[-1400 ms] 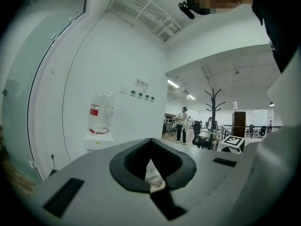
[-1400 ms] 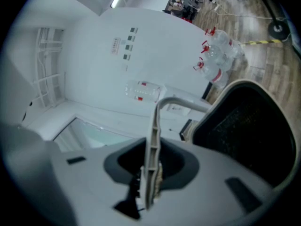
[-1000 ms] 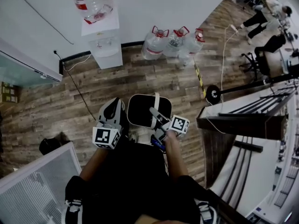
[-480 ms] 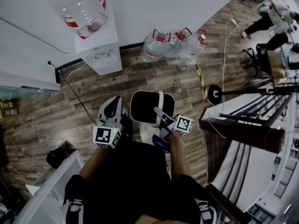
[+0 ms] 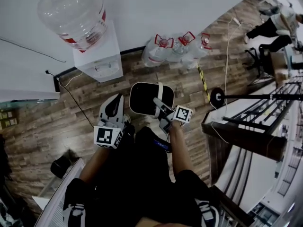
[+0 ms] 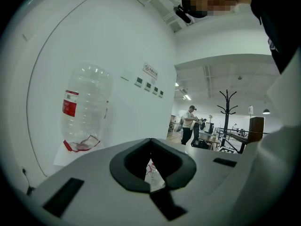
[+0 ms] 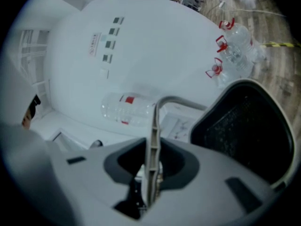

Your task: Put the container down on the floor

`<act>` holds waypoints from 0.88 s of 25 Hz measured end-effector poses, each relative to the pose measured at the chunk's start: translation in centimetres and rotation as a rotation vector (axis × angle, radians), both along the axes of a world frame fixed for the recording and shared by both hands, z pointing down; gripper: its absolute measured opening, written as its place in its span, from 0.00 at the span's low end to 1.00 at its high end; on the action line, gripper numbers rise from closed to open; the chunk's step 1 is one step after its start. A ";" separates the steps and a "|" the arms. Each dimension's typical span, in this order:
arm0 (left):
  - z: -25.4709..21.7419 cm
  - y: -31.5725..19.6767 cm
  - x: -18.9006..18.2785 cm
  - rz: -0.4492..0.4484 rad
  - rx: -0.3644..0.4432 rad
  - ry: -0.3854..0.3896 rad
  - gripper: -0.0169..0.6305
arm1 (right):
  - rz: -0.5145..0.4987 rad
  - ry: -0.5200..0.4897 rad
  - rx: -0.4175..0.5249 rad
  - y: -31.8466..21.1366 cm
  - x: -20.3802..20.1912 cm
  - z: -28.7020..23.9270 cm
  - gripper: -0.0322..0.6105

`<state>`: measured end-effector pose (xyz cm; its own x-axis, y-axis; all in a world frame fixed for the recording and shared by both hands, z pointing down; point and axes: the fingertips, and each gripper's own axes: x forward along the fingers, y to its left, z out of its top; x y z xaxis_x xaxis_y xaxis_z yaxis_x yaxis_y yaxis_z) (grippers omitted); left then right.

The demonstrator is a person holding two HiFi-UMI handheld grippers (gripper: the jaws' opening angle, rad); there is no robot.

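The container (image 5: 144,99) is a white bin with a black inside, hanging above the wooden floor in front of me. Its pale handle (image 5: 160,97) arches over the opening. My right gripper (image 5: 160,109) is shut on that handle, which runs upright between the jaws in the right gripper view as handle (image 7: 153,140), with the container (image 7: 244,131) to the right of it. My left gripper (image 5: 115,103) hangs just left of the container, apart from it. In the left gripper view its jaws (image 6: 150,166) meet with nothing between them.
A water dispenser (image 5: 98,58) with a big bottle (image 5: 73,13) stands at the wall ahead left. Three water jugs (image 5: 175,48) sit on the floor beyond the container. A wheeled stand (image 5: 217,97) and a dark table (image 5: 236,126) are right; a glass panel (image 5: 57,197) is lower left.
The view has drawn closer to the water dispenser, whose bottle now looks larger. The container stays hanging from the right gripper; both grippers keep their places beside it.
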<state>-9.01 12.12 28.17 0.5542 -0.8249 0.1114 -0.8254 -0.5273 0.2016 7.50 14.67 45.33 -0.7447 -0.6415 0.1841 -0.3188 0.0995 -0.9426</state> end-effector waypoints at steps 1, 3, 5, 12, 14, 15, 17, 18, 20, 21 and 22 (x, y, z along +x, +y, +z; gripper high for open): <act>0.0 -0.4 0.1 -0.001 0.002 0.002 0.07 | -0.010 -0.004 0.017 -1.0 -0.2 0.0 0.21; 0.1 -1.3 0.5 -0.001 0.009 -0.004 0.07 | -0.028 -0.003 0.039 -3.2 -0.5 0.1 0.20; 0.2 -2.3 1.0 -0.009 0.011 -0.007 0.07 | -0.044 -0.015 0.044 -5.1 -0.9 0.2 0.20; 0.7 -5.8 2.2 -0.124 0.005 -0.005 0.07 | -0.118 -0.008 -0.082 -9.8 -0.5 2.8 0.20; 1.2 -6.9 2.7 -0.166 -0.006 -0.010 0.07 | -0.125 0.014 -0.178 -10.5 0.3 4.6 0.20; 1.4 -7.6 3.0 -0.186 -0.010 -0.011 0.07 | -0.140 0.012 -0.200 -11.0 0.5 5.1 0.20; 1.9 -8.9 3.7 -0.229 -0.016 -0.012 0.07 | -0.204 -0.035 -0.150 -12.6 0.1 5.0 0.20; 2.0 -9.6 4.0 -0.252 -0.021 -0.014 0.07 | -0.239 -0.064 -0.116 -13.5 -0.3 4.8 0.20; 2.5 -11.0 4.5 -0.295 -0.035 -0.025 0.07 | -0.268 -0.065 -0.178 -14.3 -0.1 6.1 0.20; 3.0 -11.7 4.8 -0.313 -0.042 -0.032 0.07 | -0.277 -0.060 -0.217 -14.7 0.1 6.9 0.20; 3.5 -12.3 5.0 -0.328 -0.048 -0.040 0.07 | -0.298 -0.068 -0.214 -15.3 0.0 7.3 0.20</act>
<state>-3.96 -0.19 31.64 0.2544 -0.9520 0.1704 -0.9573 -0.2229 0.1839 7.48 -0.67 52.60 -0.9082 -0.3467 0.2343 -0.2417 -0.0225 -0.9701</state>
